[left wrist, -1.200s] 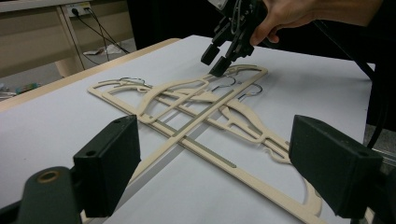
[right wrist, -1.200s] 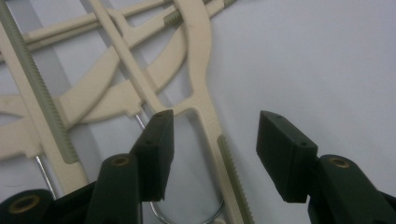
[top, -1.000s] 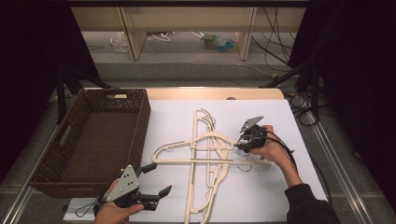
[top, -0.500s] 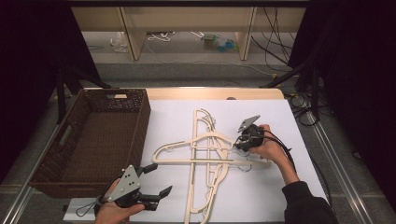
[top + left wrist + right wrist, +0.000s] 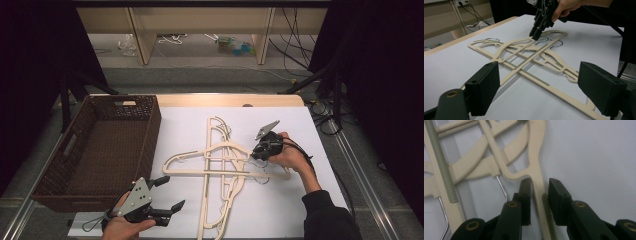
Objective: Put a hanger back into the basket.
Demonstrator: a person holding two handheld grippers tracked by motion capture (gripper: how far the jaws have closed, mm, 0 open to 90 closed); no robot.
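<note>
We see thin cream plastic hangers (image 5: 220, 170) with wire hooks crossed on the white table (image 5: 310, 200), our right gripper (image 5: 539, 195) just closing around one's ridged bar, left gripper (image 5: 167, 195) spread wide.

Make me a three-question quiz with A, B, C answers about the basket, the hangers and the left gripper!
1. In the high view, where is the basket?
A. left of the hangers
B. right of the hangers
C. on top of the hangers

2. What colour are the hangers?
A. red
B. cream
C. blue

3. On the left gripper, the fingers are:
A. shut on a hanger
B. shut on the basket
C. open, holding nothing

Answers:
1 A, the basket sits at the left side, beside the pile.
2 B, every hanger looks pale cream.
3 C, its fingers stand wide apart with nothing gripped.
</note>
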